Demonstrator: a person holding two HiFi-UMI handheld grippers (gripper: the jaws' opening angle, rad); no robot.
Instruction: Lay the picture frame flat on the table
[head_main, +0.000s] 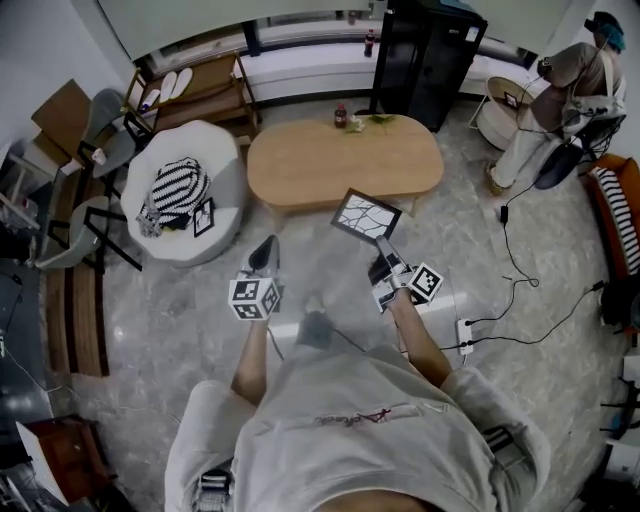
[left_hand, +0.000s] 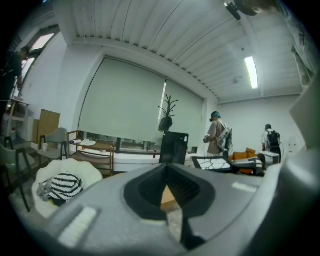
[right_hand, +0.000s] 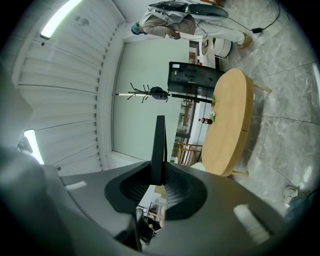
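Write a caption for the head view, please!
Right gripper holds a black picture frame, white with dark branching lines, short of the oval wooden table.

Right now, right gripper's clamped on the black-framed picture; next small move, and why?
Probably carry the black-framed picture forward over the oval light-wood table. The right gripper clamps its edge and holds it tilted in the air at the table's near edge, not yet over the bare top, so lowering it now looks premature.
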